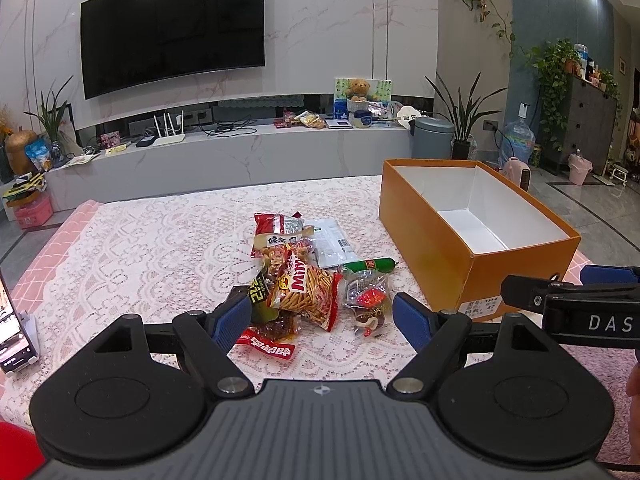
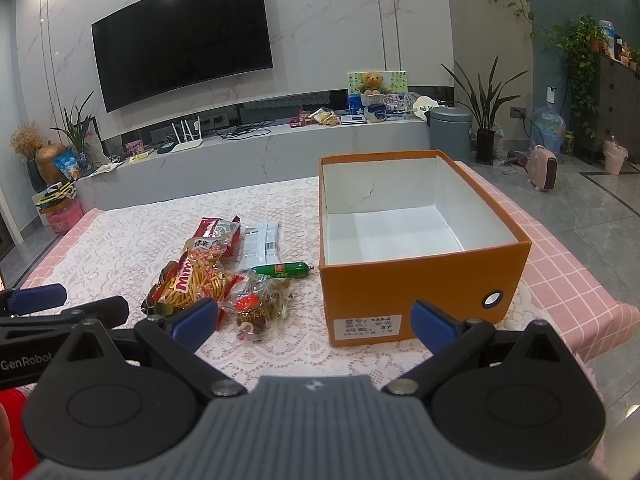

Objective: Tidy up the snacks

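A pile of snack packets (image 1: 298,276) lies on the lace-covered table: a red bag of stick snacks (image 1: 308,294), a green sausage (image 1: 370,265), a clear packet with red candy (image 1: 366,304), a white packet (image 1: 332,240). An open orange box (image 1: 448,248) stands to their right, with nothing inside. My left gripper (image 1: 322,316) is open, just in front of the pile, holding nothing. My right gripper (image 2: 316,318) is open and holds nothing, in front of the box (image 2: 420,284), with the pile (image 2: 224,276) to its left.
The table (image 1: 140,248) has a white lace cloth over pink check. A phone on a stand (image 1: 16,332) sits at the left edge. Behind are a TV console, a TV, plants and a grey bin (image 1: 434,136). Each gripper shows at the edge of the other's view.
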